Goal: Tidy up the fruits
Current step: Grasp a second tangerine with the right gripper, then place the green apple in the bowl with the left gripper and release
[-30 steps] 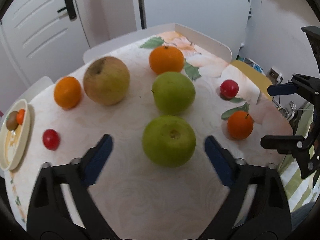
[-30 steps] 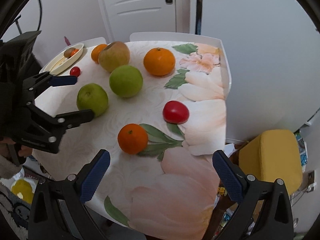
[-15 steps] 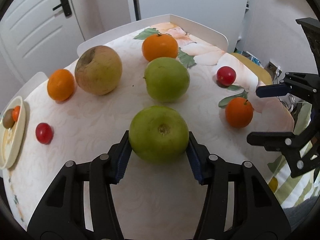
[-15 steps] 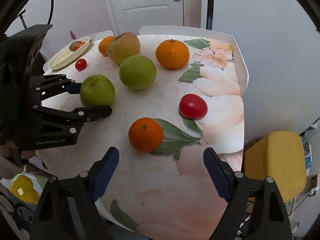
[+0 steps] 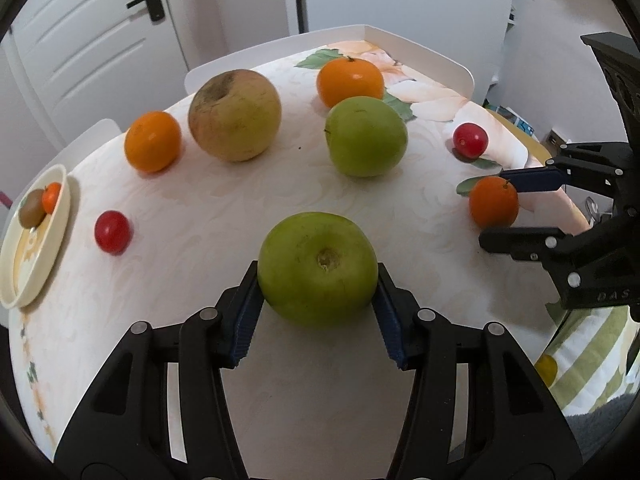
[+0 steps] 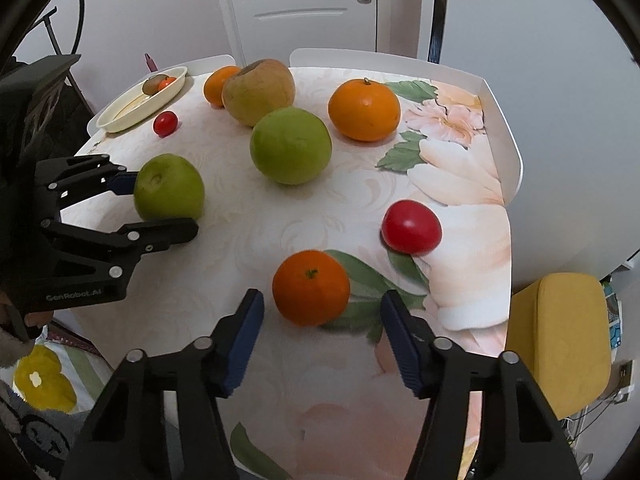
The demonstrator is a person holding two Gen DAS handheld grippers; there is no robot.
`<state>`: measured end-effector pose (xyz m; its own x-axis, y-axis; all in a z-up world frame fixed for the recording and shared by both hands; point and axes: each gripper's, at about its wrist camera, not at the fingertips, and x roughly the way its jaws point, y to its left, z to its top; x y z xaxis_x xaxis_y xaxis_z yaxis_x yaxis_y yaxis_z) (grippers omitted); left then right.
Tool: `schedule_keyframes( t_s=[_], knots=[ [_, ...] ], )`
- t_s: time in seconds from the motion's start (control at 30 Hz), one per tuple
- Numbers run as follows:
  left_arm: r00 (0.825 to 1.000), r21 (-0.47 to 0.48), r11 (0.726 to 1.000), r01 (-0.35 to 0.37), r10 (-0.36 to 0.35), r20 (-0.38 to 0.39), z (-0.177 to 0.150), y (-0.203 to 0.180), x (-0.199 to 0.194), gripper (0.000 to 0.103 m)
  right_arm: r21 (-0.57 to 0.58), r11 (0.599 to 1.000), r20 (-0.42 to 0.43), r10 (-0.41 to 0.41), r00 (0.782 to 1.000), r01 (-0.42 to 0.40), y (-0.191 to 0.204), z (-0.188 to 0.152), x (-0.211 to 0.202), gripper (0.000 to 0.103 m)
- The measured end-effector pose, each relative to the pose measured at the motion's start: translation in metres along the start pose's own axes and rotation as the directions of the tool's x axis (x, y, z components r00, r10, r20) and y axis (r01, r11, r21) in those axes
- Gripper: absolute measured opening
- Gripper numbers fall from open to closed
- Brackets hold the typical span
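Two tongs noted: left tongs [image 5: 318, 300] pinching green apple [image 5: 318, 266], to be lifted level; right tongs [image 6: 322, 344] spread around orange [image 6: 311, 287].

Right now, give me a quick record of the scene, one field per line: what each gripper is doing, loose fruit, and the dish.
left gripper: shut on near green apple
right gripper: open, fingers either side of small orange
second green apple: loose, mid-table
tomato: loose, right of small orange
dish: far left, holds two small fruits
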<state>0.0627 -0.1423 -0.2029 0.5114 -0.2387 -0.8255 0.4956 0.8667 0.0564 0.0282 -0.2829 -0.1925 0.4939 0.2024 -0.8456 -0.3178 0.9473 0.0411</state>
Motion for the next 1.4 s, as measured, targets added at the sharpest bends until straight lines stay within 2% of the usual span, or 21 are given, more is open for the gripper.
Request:
schedule_keyframes(
  t_s=[0.17, 0.2, 0.23, 0.5, 0.77, 1.07, 1.4],
  knots=[
    [1.0, -0.021, 1.0, -0.006, 0.006, 0.0, -0.002, 0.004, -0.002, 0.057, -0.009, 1.0, 0.004, -0.003, 1.0, 0.003, 0.001, 0.004, 0.002, 0.043],
    [1.0, -0.026, 1.0, -0.007, 0.007, 0.001, -0.002, 0.006, -0.003, 0.057, -0.009, 1.0, 0.006, 0.009, 1.0, -0.009, 0.002, 0.005, 0.001, 0.035],
    [1.0, -0.033, 0.999, -0.007, 0.007, 0.002, -0.002, 0.007, -0.004, 0.057, -0.01, 1.0, 0.006, 0.016, 1.0, -0.016, 0.003, 0.006, 0.001, 0.034],
    [0.999, -0.085, 0.996, -0.013, 0.016, 0.035, 0.001, 0.025, -0.026, 0.057, -0.033, 0.999, 0.021, 0.019, 1.0, -0.019, 0.013, 0.017, -0.008, 0.034],
    [0.995, -0.171, 0.984, -0.046, 0.06, 0.077, 0.008, 0.057, -0.062, 0.057, -0.057, 0.998, 0.052, 0.036, 0.998, -0.033, 0.032, 0.043, -0.024, 0.034],
    [0.985, -0.261, 0.961, -0.093, 0.128, 0.118, 0.011, 0.112, -0.109, 0.057, -0.104, 0.992, 0.085, 0.08, 0.993, -0.071, 0.071, 0.091, -0.036, 0.034],
    [0.973, -0.322, 0.935, -0.149, 0.196, 0.12, 0.009, 0.19, -0.134, 0.057, -0.142, 0.983, 0.093, 0.131, 0.987, -0.118, 0.132, 0.15, -0.03, 0.034]
  ],
)
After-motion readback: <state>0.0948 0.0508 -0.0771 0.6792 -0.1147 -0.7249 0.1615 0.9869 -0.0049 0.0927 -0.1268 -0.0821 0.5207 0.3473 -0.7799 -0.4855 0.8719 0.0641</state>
